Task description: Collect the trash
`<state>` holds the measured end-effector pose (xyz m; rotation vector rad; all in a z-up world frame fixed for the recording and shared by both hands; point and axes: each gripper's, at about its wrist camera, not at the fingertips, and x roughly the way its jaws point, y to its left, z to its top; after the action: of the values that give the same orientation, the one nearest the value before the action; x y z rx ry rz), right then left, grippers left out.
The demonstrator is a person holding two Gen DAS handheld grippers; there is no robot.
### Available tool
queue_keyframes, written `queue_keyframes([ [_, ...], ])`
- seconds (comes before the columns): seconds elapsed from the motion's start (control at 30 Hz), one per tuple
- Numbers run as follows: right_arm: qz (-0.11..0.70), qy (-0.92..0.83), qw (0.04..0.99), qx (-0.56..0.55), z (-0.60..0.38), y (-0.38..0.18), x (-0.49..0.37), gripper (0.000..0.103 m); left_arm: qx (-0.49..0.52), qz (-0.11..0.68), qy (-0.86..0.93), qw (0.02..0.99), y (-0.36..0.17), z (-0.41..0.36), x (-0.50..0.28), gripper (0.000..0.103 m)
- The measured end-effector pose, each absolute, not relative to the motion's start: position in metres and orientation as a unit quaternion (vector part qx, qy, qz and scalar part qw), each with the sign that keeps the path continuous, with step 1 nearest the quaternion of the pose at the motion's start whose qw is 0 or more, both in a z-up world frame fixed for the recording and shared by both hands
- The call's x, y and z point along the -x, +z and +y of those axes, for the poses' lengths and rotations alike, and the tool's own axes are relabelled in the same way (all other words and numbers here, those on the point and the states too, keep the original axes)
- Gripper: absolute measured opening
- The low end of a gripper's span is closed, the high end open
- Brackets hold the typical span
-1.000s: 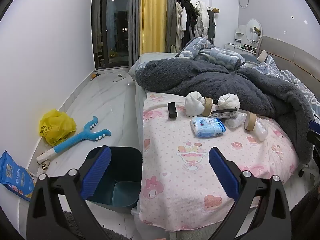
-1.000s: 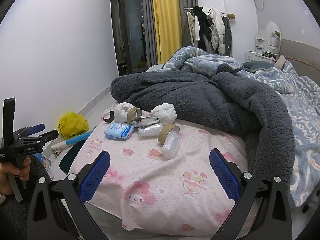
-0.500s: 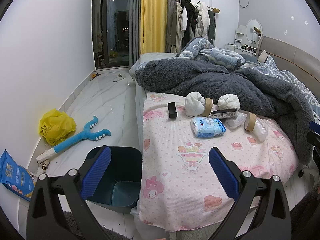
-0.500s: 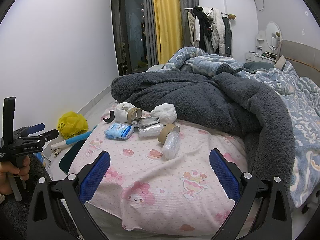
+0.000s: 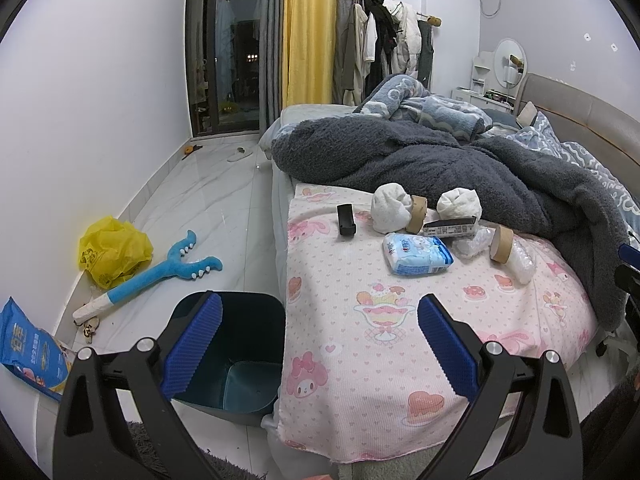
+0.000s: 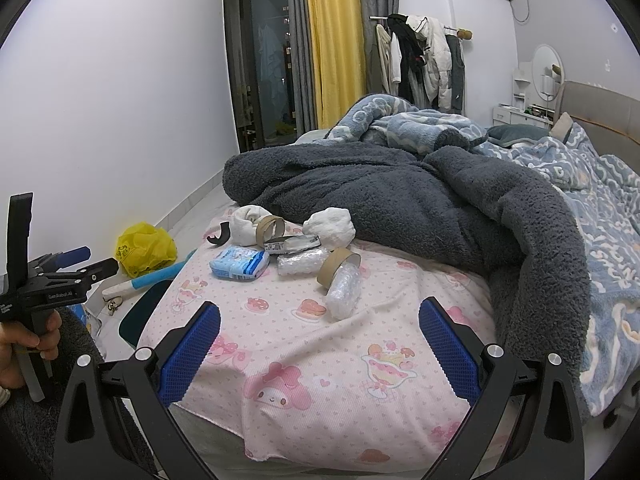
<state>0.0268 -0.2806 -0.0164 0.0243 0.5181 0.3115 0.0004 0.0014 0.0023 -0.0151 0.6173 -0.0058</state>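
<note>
While both tools hover short of the bed, its pink cartoon-print blanket [image 5: 400, 320] carries the trash near a dark grey fleece throw [image 6: 400, 184]. Beside the bed on the floor stands a dark teal plastic bin [image 5: 240, 344]. Left hand-held gripper [image 5: 318, 344] and right hand-held gripper [image 6: 320, 352] are spread, holding nothing. Smaller: a blue-white tissue pack [image 5: 416, 254], two cardboard tape cores [image 6: 338, 266], perhaps a bubble-wrap roll [image 6: 344, 292].

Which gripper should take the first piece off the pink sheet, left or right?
Right, probably. The right gripper is open and faces the trash pile head-on, with the bubble-wrap roll nearest its fingers. The left gripper, also open, sits over the bin edge, with the pile farther off.
</note>
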Motion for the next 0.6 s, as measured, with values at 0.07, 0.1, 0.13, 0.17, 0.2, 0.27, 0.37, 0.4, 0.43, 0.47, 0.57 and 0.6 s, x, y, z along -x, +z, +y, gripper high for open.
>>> queue_keyframes([
  [0.07, 0.255, 0.153, 0.955, -0.012, -0.281, -0.017, -0.027, 0.100, 0.006, 0.302, -0.001, 0.953, 0.002, 0.001, 0.000, 0.100],
  [0.1, 0.255, 0.154, 0.955, -0.012, -0.281, -0.018, -0.027, 0.100, 0.005, 0.302, 0.002, 0.953, 0.002, 0.003, 0.000, 0.100],
  [0.13, 0.254, 0.154, 0.955, -0.012, -0.280, -0.014, -0.026, 0.100, 0.004, 0.302, 0.003, 0.953, 0.002, 0.004, 0.001, 0.100],
  [0.17, 0.254, 0.153, 0.955, -0.012, -0.280, -0.013, -0.026, 0.100, 0.004, 0.302, 0.004, 0.953, 0.002, 0.004, 0.001, 0.100],
  [0.2, 0.254, 0.152, 0.955, -0.012, -0.280, -0.009, -0.024, 0.100, 0.004, 0.303, 0.004, 0.953, 0.002, 0.004, 0.000, 0.100],
  [0.27, 0.253, 0.151, 0.955, -0.013, -0.281, -0.007, -0.025, 0.100, 0.002, 0.303, 0.006, 0.953, 0.001, 0.003, -0.001, 0.100],
  [0.37, 0.252, 0.151, 0.956, -0.016, -0.282, -0.010, -0.026, 0.100, -0.003, 0.305, 0.007, 0.952, 0.003, 0.002, -0.002, 0.100],
  [0.4, 0.251, 0.152, 0.956, -0.017, -0.282, -0.010, -0.026, 0.100, -0.002, 0.306, 0.003, 0.952, 0.003, 0.002, -0.002, 0.100],
  [0.43, 0.252, 0.153, 0.956, -0.017, -0.282, -0.011, -0.026, 0.100, -0.002, 0.306, 0.002, 0.952, 0.003, 0.001, -0.001, 0.100],
  [0.47, 0.252, 0.155, 0.955, -0.018, -0.281, -0.011, -0.026, 0.100, -0.002, 0.306, 0.002, 0.952, 0.002, 0.001, -0.001, 0.100],
  [0.57, 0.253, 0.156, 0.955, -0.016, -0.280, -0.012, -0.027, 0.100, 0.001, 0.306, 0.000, 0.952, 0.002, 0.002, -0.001, 0.100],
  [0.6, 0.253, 0.157, 0.955, -0.015, -0.280, -0.012, -0.026, 0.100, 0.005, 0.306, -0.004, 0.952, 0.002, 0.002, -0.001, 0.100],
])
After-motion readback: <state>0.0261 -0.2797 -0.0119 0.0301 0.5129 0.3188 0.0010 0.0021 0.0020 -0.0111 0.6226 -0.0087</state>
